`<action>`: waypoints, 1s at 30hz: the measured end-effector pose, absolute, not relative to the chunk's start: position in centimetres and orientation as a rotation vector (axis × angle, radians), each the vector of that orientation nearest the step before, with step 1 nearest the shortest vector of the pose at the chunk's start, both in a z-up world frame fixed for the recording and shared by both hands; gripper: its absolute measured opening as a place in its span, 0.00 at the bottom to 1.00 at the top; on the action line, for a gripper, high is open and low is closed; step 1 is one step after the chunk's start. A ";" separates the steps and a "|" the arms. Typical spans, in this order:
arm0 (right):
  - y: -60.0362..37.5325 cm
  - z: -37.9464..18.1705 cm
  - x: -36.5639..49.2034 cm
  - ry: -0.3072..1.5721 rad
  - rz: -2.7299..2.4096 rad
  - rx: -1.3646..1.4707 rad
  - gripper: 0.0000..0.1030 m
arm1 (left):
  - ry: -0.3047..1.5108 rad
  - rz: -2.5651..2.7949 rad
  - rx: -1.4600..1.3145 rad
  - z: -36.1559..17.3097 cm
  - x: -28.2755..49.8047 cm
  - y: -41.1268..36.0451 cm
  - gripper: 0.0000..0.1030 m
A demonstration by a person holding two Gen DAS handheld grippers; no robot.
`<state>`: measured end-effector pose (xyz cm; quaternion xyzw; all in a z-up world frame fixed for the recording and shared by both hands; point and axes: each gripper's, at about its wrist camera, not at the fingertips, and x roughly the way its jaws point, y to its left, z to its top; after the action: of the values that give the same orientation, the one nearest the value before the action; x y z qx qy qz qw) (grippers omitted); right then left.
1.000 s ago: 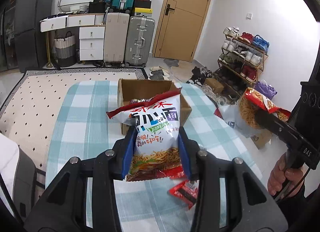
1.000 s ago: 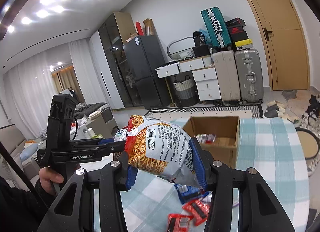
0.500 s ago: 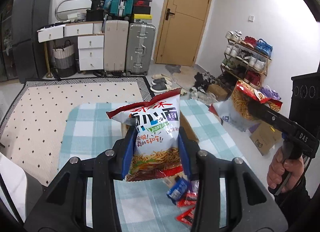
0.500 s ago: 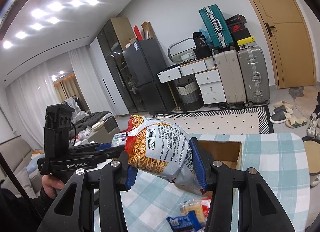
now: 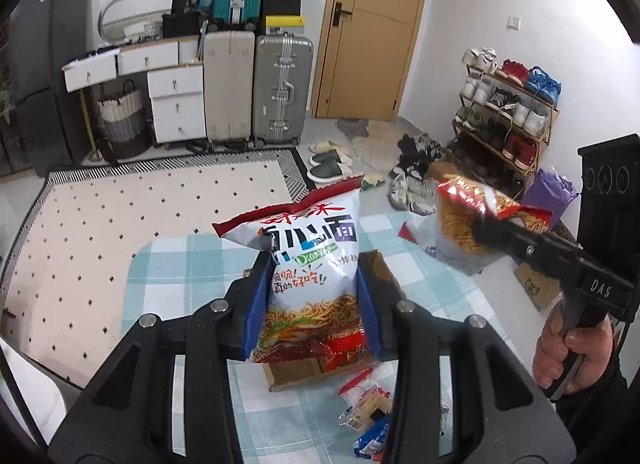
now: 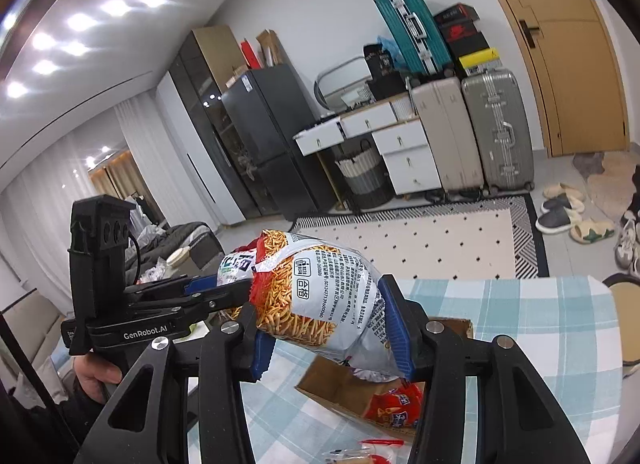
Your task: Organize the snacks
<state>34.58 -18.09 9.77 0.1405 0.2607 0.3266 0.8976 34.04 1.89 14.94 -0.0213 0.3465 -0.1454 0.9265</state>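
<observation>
My left gripper (image 5: 310,304) is shut on a white and red noodle snack bag (image 5: 304,264), held upright above the open cardboard box (image 5: 304,370). My right gripper (image 6: 326,328) is shut on a second noodle snack bag (image 6: 320,296), held tilted above the same box (image 6: 340,386). Each gripper shows in the other view: the right one (image 5: 472,232) with its bag (image 5: 464,232) at right, the left one (image 6: 224,288) at left. A red snack packet (image 6: 394,408) lies in the box.
The box stands on a table with a teal checked cloth (image 5: 180,276). Several small snack packets (image 5: 368,408) lie on the cloth in front of the box. Beyond the table are a dotted rug (image 5: 140,215), suitcases (image 5: 280,87) and a shoe rack (image 5: 508,111).
Both grippers have moved back and up with their bags still held. The box now sits nearer and lower in both views, and more loose packets show in front of it.
</observation>
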 end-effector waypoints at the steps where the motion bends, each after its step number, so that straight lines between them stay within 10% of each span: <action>1: -17.9 9.0 35.5 0.561 0.667 0.289 0.47 | 0.729 -0.305 -0.045 14.3 35.1 1.6 0.37; 30: -17.1 -6.4 43.6 0.806 0.637 0.313 0.48 | 0.963 -0.356 -0.050 -5.0 43.4 -1.6 0.37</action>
<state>43.62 -17.09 -6.37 0.1492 0.3841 0.3034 0.8592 43.37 -1.62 -4.96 -0.0240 0.4605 -0.1703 0.8708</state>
